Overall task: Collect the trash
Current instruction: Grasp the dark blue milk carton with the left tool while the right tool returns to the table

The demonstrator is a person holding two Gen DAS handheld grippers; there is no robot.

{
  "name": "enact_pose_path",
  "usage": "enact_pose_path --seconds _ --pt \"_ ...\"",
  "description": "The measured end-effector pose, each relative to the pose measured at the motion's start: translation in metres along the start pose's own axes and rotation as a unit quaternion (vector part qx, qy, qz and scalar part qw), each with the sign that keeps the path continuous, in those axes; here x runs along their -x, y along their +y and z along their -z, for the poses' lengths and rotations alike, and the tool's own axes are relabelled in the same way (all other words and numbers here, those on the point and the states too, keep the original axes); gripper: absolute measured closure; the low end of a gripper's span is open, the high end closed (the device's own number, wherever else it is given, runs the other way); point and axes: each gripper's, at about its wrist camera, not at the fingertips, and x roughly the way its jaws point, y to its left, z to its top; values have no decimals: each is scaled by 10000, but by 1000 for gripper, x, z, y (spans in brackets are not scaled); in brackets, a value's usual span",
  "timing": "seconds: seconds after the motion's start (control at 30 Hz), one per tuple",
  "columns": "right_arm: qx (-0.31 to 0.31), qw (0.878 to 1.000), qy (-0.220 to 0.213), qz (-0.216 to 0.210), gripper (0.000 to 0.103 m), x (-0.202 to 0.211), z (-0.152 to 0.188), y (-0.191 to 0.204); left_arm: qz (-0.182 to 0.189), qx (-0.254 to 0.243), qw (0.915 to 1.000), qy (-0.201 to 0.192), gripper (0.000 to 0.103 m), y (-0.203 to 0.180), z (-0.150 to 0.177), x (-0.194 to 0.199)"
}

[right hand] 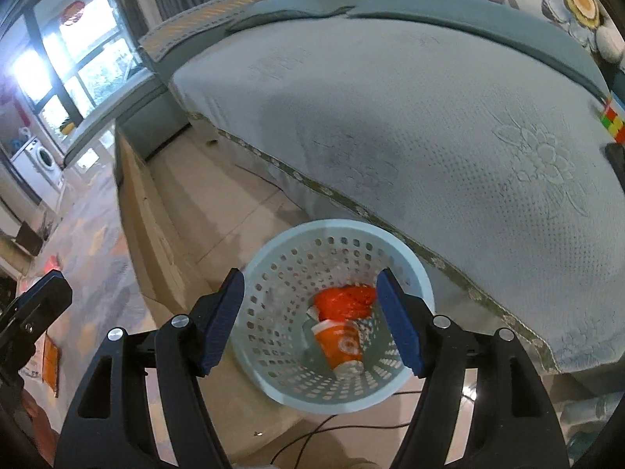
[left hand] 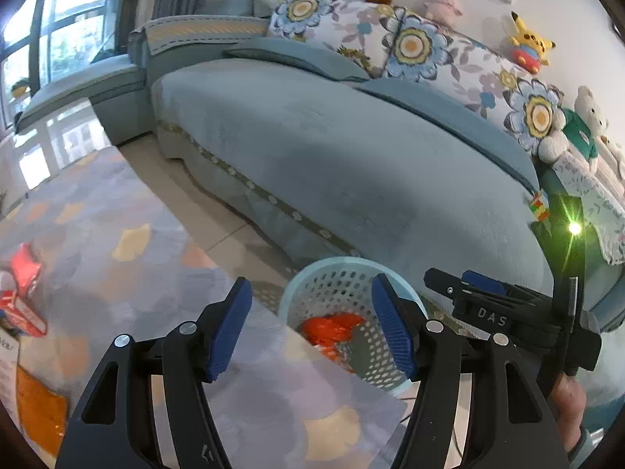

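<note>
Two pieces of trash are seen at the bottom of the pale blue perforated basket: an orange paper cup lying on its side and a crumpled red-orange wrapper just behind it, touching it. The basket is set on the tiled floor, close against the front edge of the grey-blue sofa.

The right gripper is held above the basket, pointed down into it. Its blue pads are spread apart, with nothing pinched between them.

The left gripper is likewise parted and nothing is gripped. Through its gap the edge of a patterned table surface is seen, with the basket and the wrapper beyond. The right gripper's black body is visible at the right of that view, with part of a hand below it.

More red and orange packaging is left on the table at the far left; what it is cannot be told. Floral cushions and plush toys are lined along the sofa back.
</note>
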Motion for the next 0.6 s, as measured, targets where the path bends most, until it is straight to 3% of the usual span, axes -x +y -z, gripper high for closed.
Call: enact_pose_path --seconds 0.27,0.53,0.6 --pt "639 9951 -633 -417 37 28 6 32 -201 488 9978 -409 41 46 10 53" --pt "1513 9799 -1052 -768 38 52 26 86 -1001 810 9889 -736 41 107 31 123" --pt "1644 9764 -1045 -929 43 55 32 101 -1278 874 9850 -758 41 128 38 141"
